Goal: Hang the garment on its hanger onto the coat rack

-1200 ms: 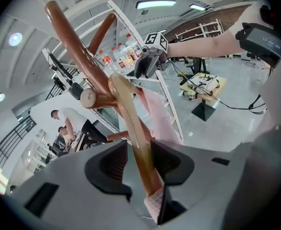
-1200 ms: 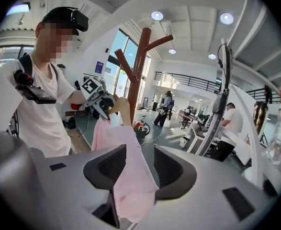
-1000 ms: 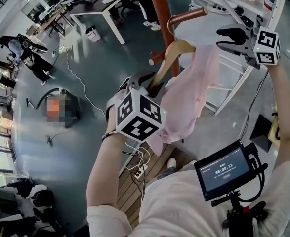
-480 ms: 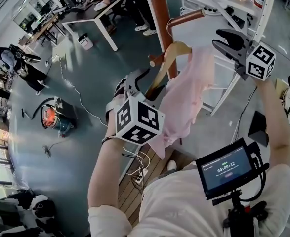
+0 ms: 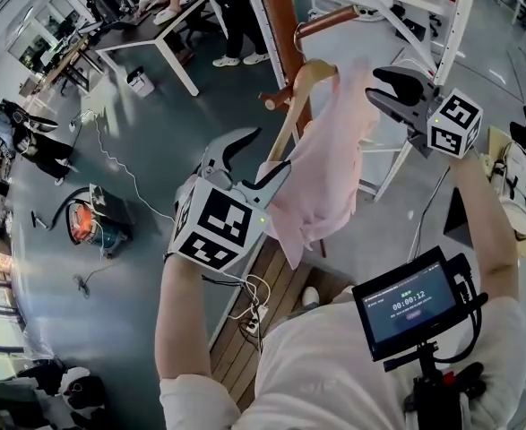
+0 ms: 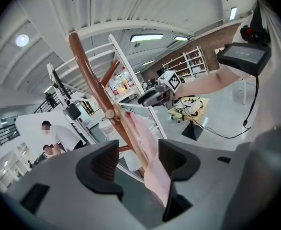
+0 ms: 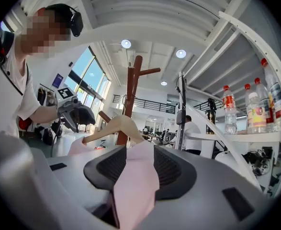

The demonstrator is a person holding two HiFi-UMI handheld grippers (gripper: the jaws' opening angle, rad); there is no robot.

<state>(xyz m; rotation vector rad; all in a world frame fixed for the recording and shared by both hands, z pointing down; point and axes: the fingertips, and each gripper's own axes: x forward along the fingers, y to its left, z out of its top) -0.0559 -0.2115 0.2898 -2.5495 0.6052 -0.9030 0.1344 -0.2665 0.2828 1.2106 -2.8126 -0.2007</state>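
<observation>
**Garment** (image 5: 321, 164): pink, light fabric, draped on a wooden hanger (image 5: 300, 86). It is held up in the air beside the coat rack (image 5: 279, 12), between the two grippers. In the head view the cloth falls from the hanger's crown down and to the left.

**Hanger, long axis:** tilted steeply. In the head view it runs from its low end by the left gripper up and to the right. The crown is just beside the brown pole, below the upper peg (image 5: 339, 18). Whether the hook sits on a peg cannot be told.

**Left hand-held gripper** (image 5: 264, 155): jaws well apart. The hanger's lower arm and an edge of the pink cloth pass through the gap. The cloth lies against the right-hand jaw and nothing is pinched.

**Right hand-held gripper** (image 5: 379, 86): jaws drawn close on a fold of the garment near the hanger's upper shoulder. Pink fabric fills the narrow gap between the pads.

**Surroundings:** white shelving with bottles (image 7: 255, 110) is to the right of the rack. A small monitor (image 5: 406, 307) is on the person's chest rig.
</observation>
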